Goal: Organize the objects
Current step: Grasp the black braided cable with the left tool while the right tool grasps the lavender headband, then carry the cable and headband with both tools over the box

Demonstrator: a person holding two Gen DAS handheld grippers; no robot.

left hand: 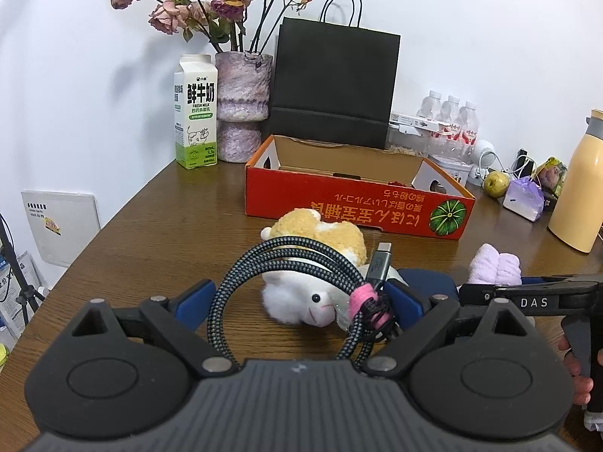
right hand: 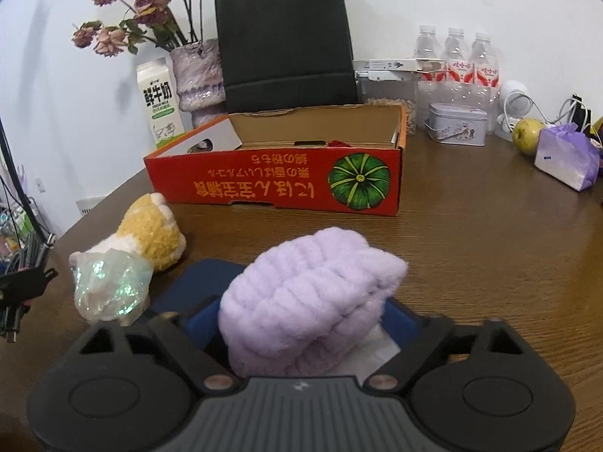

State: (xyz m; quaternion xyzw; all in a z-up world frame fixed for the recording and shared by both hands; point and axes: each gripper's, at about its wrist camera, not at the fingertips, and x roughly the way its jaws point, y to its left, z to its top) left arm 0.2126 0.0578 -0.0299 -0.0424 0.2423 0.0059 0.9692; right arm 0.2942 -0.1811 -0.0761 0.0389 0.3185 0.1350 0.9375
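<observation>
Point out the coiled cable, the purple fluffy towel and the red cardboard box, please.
coiled cable [left hand: 241,275], left wrist view, on the braided loop's left arc.
purple fluffy towel [right hand: 301,293], right wrist view, on the middle of its ribbed top.
red cardboard box [right hand: 264,184], right wrist view, on its printed front wall.

Probably a home: wooden table [right hand: 490,233] against a white wall, dried roses in vase [left hand: 243,105], milk carton [left hand: 196,113], water bottles [right hand: 456,60].

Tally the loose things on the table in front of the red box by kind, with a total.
Coiled cable, between the left gripper's fingers: 1
Plush toy: 1
Lilac fluffy cloth, between the right gripper's fingers: 1
Dark blue flat item under the cloth: 1
Total: 4
</observation>
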